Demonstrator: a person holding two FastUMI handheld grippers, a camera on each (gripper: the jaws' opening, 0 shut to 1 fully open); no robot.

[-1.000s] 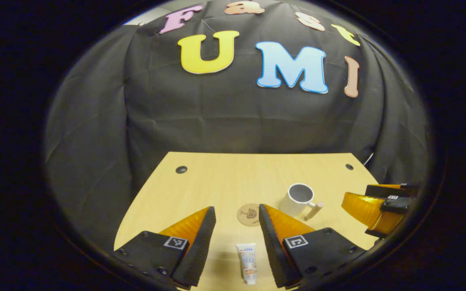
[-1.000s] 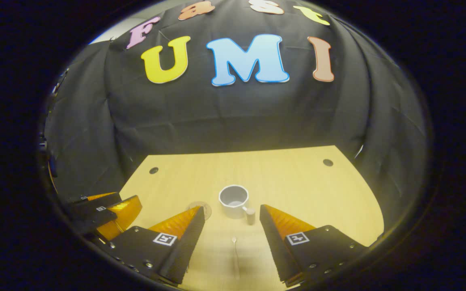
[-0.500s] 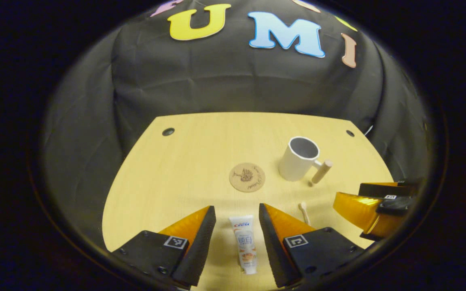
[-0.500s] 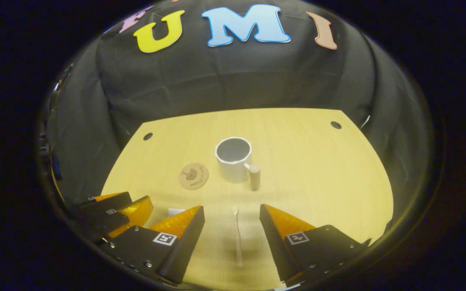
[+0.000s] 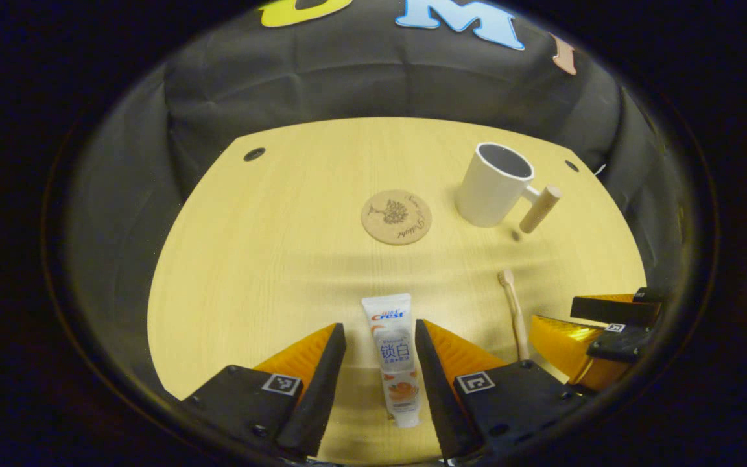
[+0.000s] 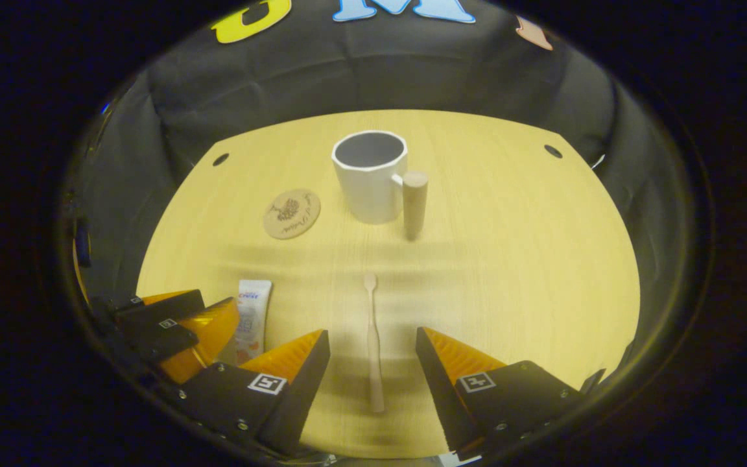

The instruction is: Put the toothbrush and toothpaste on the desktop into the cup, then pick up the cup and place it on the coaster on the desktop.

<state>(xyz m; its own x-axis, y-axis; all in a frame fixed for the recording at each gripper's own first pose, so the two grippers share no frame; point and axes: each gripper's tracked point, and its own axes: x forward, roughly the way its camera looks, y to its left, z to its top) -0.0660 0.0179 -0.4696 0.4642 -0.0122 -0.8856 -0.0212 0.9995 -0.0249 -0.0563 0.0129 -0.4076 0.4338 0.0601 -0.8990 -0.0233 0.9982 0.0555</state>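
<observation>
A white toothpaste tube (image 5: 394,355) lies flat on the wooden desktop (image 5: 270,259), between the fingers of my open left gripper (image 5: 380,347), which do not touch it. A pale wooden toothbrush (image 6: 371,340) lies lengthwise between the fingers of my open right gripper (image 6: 372,353), head pointing away. The white cup (image 6: 369,175) with a wooden handle stands upright beyond it, empty as far as I see. A round cork coaster (image 6: 291,213) lies left of the cup. In the left gripper view I also see the cup (image 5: 494,183), coaster (image 5: 395,216), toothbrush (image 5: 515,311) and right gripper (image 5: 597,331).
The desktop (image 6: 516,259) has small dark holes near its far corners (image 6: 552,151). Black cloth hangs behind and beside it. The left gripper (image 6: 182,331) sits at the lower left of the right gripper view, beside the toothpaste (image 6: 250,318).
Both grippers have tilted down and come lower toward the desktop. The toothpaste and the toothbrush now lie deeper between their gripper's open fingers. Nothing on the desk has moved.
</observation>
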